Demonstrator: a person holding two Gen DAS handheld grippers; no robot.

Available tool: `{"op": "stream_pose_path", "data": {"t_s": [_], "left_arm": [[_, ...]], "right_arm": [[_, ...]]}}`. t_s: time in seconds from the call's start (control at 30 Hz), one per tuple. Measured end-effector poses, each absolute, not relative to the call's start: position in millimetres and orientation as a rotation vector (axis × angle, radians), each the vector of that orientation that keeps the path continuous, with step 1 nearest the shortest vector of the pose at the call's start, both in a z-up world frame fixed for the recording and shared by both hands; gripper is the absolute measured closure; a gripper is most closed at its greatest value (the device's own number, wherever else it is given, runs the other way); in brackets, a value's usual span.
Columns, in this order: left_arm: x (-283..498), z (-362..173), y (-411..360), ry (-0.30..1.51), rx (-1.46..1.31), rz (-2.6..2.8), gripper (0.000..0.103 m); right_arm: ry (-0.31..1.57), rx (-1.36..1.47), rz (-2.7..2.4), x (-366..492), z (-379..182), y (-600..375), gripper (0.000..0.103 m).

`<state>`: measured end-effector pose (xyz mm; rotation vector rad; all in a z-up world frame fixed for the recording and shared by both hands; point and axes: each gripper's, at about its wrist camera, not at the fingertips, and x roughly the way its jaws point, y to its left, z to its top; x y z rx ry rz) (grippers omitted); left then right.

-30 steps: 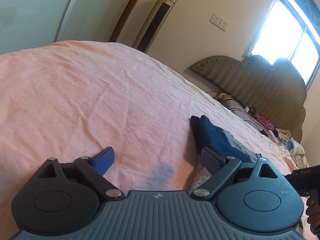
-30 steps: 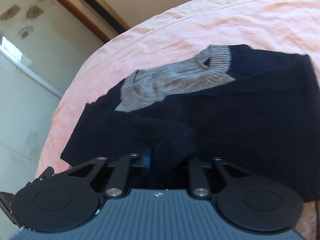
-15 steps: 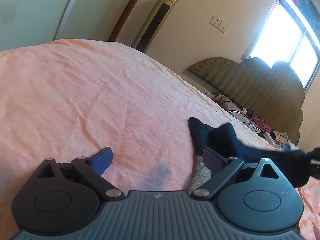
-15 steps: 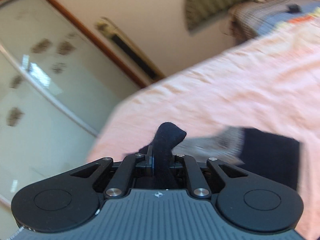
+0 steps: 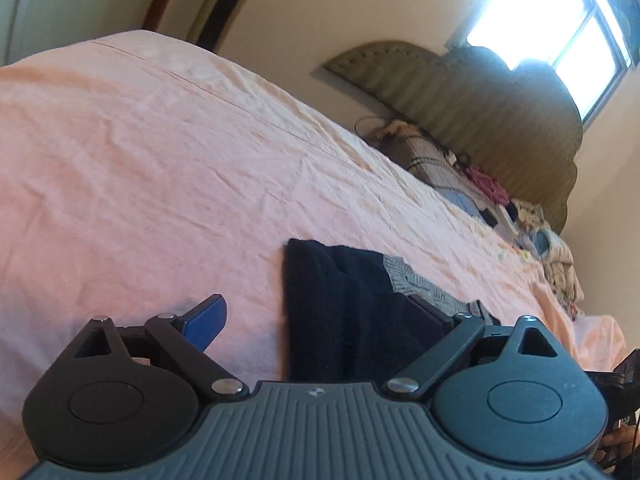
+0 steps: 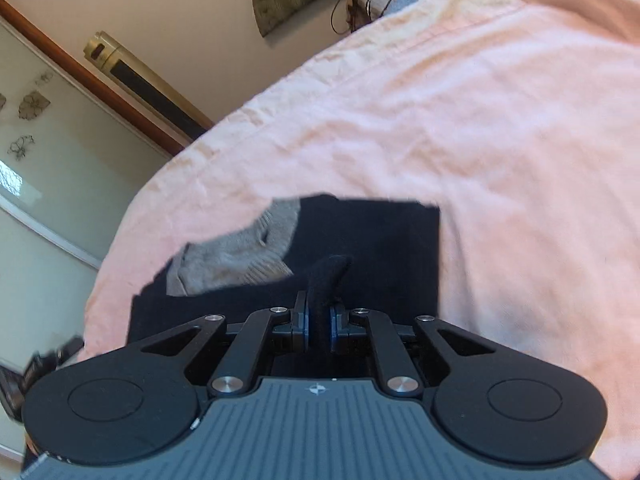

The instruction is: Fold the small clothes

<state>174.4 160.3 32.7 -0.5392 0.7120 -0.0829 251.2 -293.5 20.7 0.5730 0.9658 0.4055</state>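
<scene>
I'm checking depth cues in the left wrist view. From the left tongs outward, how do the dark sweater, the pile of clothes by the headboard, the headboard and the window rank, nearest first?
1. Dark sweater, on the pink sheet right at the left tongs.
2. Pile of clothes, upper right on the bed.
3. Headboard, just behind the pile.
4. Window, top right, behind the headboard.

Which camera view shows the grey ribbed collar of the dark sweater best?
The right wrist view: the grey collar lies in full sight on the dark sweater. The left wrist view shows only a grey strip past a dark fold, partly hidden by that gripper's finger.
</scene>
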Motion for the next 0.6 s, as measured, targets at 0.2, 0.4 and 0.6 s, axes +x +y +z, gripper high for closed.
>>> {"op": "stream_pose_path", "data": {"t_s": [0.2,0.4,0.6], "left_arm": [[212,19,125,0.810,-0.299,-0.005,0.090],[201,24,112,0.723,-0.139,0.102,0.099],[193,21,94,0.672,0.070,0.142,0.096]], "right_arm": [[0.967,0.598,0.419,251,13,-292,0.087],[0.881,0.602,0.392,252,26,-306,0.088],[0.882,0.614,0.361,244,11,-302,0.077]]}}
